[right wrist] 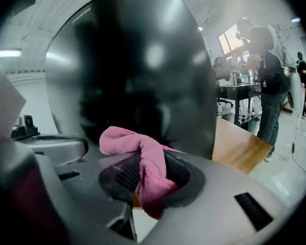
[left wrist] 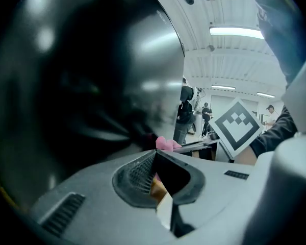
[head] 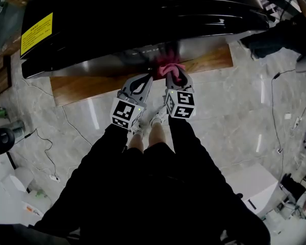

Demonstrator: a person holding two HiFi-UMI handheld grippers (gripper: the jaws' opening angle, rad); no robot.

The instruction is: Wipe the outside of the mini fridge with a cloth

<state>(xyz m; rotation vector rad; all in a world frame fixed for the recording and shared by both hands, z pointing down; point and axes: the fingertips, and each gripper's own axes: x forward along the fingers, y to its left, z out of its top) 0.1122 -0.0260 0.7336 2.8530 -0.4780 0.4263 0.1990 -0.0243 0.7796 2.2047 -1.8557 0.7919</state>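
The mini fridge (head: pixel 132 19) stood on a wooden board (head: pixel 86 88), with the pink cloth (head: pixel 168 69) clamped in the right gripper (head: pixel 176 76) at its steel front. The left gripper (head: pixel 144 80) hung closed and empty beside it. Wiping well probably meant even pressure and overlapping strokes, with the jaws kept off the steel

the crumpled pink terry cloth (right wrist: pixel 143 157) stood out against the glossy black mini fridge (head: pixel 143 14), which bore a yellow rectangular label (head: pixel 36 33). the wooden plank (head: pixel 92 88) was warm brown, the marble floor (head: pixel 234 121) pale veined grey. the grey plastic left gripper (head: pixel 147 78) and right gripper (head: pixel 174 74) carried black-and-white square markers.
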